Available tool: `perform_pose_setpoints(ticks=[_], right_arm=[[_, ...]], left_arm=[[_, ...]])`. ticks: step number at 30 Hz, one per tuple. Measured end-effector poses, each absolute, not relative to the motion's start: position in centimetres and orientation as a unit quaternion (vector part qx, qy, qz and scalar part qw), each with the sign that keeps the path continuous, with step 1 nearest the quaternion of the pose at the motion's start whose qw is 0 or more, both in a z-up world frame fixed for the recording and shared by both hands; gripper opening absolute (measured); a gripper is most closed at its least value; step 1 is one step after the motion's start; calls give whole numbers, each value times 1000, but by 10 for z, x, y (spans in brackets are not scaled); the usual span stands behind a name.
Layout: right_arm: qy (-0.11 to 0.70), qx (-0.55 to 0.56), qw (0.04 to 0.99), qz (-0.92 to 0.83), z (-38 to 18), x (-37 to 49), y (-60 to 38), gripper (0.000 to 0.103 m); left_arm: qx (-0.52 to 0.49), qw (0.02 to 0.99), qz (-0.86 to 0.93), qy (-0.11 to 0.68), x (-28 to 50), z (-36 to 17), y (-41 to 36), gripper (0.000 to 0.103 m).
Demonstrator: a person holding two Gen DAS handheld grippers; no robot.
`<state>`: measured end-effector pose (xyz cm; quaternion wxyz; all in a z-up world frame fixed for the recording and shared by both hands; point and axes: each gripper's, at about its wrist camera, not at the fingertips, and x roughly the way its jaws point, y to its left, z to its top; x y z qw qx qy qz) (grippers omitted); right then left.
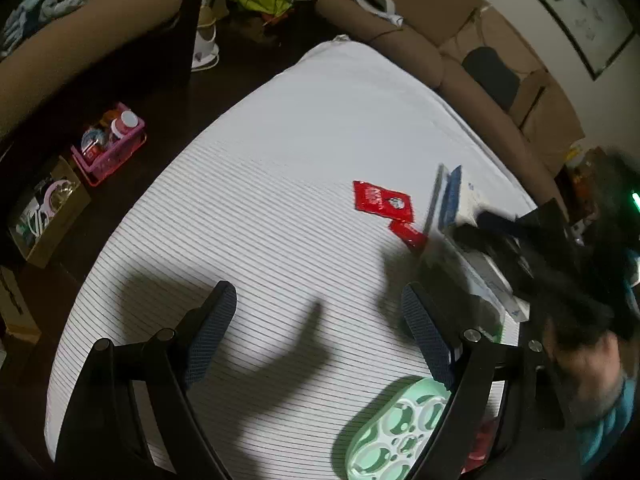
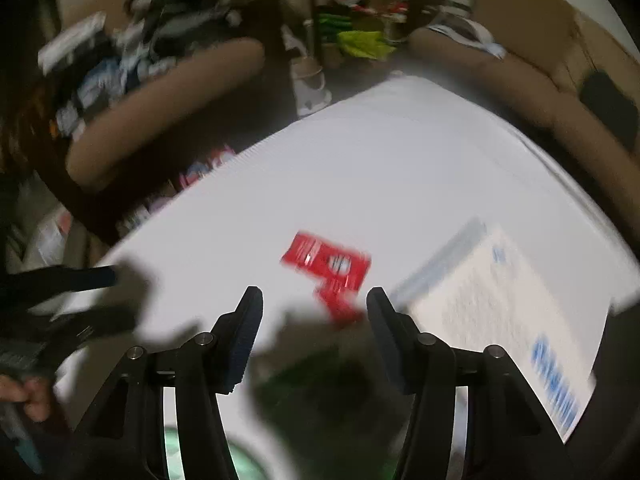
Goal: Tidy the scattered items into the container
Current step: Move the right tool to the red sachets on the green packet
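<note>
Sachets (image 1: 382, 202), red, lie beside white box (image 2: 500, 320); both claws, left (image 1: 320, 336) and right (image 2: 314, 332), gape empty.

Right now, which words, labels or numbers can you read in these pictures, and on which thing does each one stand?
None can be read for certain.
Larger red packet: white print and a round mark, too small to read.
Smaller red packet: no readable print.
White box: blue lettering, smeared by motion blur.
Pink basket: labels on the things inside, too small.
</note>
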<state>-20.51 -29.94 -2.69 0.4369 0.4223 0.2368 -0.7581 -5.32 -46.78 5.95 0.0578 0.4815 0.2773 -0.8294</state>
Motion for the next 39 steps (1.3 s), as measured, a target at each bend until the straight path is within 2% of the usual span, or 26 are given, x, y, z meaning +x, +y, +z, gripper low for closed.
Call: perform_pose_setpoints(ticks=[9,13,14,15,16,17,18,19,22,27,28,32,35,39], right_arm=[[389,421,453,-683,-87,-218,-367,59],[387,428,455,-678,-97,-231,-359,72],[372,439,459,-677,-98,-237,-355,72],[351,454,465,-674,-99,-243,-352,67],[330,467,473,-670,-99,-246,-348,54],[325,466,476,-671,-98,-246,-346,48],[322,466,478,-671,-97,-245,-344,35],[313,472,478,-671,-96,-245,-341,30],[278,499,481,-665,-92,-247,-328,23],[196,514,499,-670,-63,-236,-293,22],[164,518,507,-669,-52,-232,-280,10],[68,526,526,-665,-20,-214,-222,11],[42,536,525,-660,-13,-193,-191,11],[56,539,503,-674,-13,-160,-158,13]], left_arm=[[496,37,-825,268,-65,51,-456,84],[504,25,-824,257,-71,49,-443,84],[505,22,-824,255,-72,49,-441,84],[504,20,-825,255,-73,50,-440,84],[503,19,-826,255,-74,50,-439,84],[503,17,-826,255,-74,51,-439,84],[503,17,-826,254,-75,51,-439,84],[503,17,-826,254,-75,51,-439,84],[503,18,-826,255,-74,52,-440,84],[500,13,-826,260,-71,57,-442,84],[498,12,-827,260,-70,60,-442,84],[491,5,-832,258,-67,67,-440,84],[491,5,-832,257,-66,69,-438,84],[488,8,-832,262,-66,69,-441,84]])
